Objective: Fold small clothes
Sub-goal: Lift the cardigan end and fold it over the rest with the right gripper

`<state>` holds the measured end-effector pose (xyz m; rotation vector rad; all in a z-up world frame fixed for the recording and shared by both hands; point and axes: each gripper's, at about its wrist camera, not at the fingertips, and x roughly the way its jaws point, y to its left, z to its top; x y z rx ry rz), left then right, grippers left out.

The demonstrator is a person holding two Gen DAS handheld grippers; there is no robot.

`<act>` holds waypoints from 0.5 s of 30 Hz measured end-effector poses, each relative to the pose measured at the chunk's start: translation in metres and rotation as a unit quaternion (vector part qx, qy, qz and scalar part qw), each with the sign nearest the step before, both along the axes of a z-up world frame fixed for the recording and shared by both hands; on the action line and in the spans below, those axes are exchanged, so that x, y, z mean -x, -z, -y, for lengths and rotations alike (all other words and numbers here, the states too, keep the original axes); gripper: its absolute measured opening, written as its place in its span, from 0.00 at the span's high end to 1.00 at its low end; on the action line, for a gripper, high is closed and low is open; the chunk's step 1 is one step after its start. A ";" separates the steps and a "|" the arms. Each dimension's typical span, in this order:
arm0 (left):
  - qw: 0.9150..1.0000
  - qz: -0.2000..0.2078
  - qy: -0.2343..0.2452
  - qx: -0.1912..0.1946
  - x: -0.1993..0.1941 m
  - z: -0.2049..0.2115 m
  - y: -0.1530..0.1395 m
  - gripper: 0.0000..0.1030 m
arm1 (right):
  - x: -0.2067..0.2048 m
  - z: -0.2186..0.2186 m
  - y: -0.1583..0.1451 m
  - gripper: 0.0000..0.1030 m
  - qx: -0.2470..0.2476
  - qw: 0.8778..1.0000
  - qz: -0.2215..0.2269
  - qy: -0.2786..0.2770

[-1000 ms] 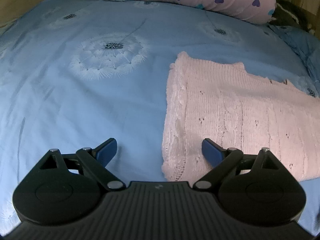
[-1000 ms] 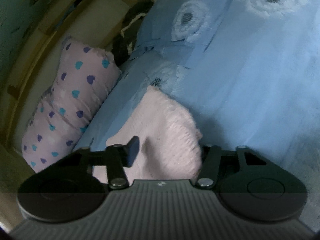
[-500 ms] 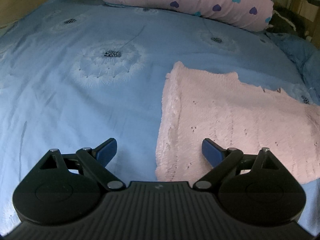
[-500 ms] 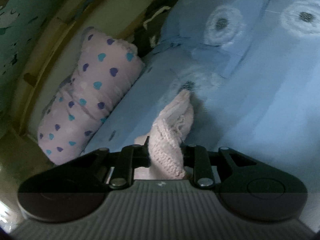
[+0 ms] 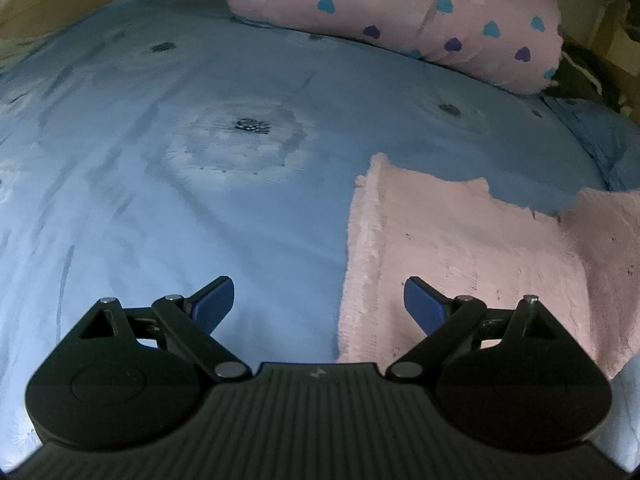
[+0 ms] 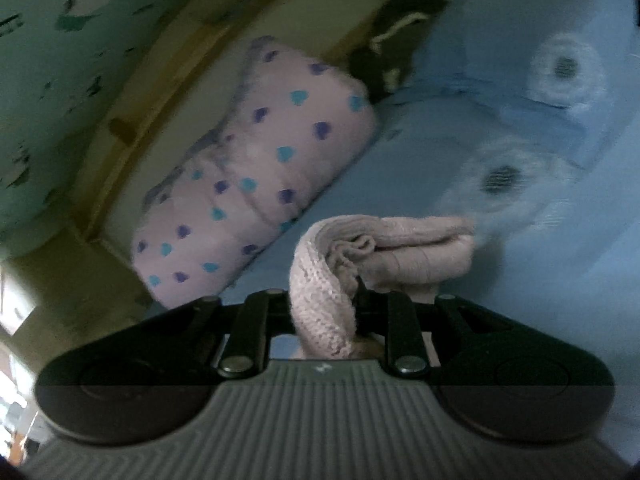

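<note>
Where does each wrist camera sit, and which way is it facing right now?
Left wrist: on the open left gripper, angled down at the pink knitted garment on the blue dandelion-print bedsheet; only its blue-padded fingers show.
Right wrist: on the right gripper, facing nearly level, shut on a bunched garment fold.
Shared: garment, bedsheet, pink heart-print pillow.

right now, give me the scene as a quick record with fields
surface: blue bedspread with dandelion print
garment: pink knit garment, mostly flat on the bedspread, one end lifted
right gripper: shut on a bunched fold of the garment, raised off the bed
left gripper: open, holding nothing, above the garment's edge
background: pink heart-print pillow at the far side of the bed
fold: under way, not finished
</note>
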<state>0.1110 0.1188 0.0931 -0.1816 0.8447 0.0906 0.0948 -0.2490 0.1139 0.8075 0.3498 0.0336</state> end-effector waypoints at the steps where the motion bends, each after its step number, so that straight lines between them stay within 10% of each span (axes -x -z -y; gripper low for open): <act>1: 1.000 0.000 -0.003 0.002 0.000 -0.002 0.000 0.08 | -0.002 -0.010 -0.004 0.78 0.005 1.000 0.007 -0.010; 15: 0.999 -0.004 -0.031 0.030 0.005 -0.029 -0.001 0.08 | -0.026 -0.106 0.062 0.78 0.030 0.996 -0.042 -0.078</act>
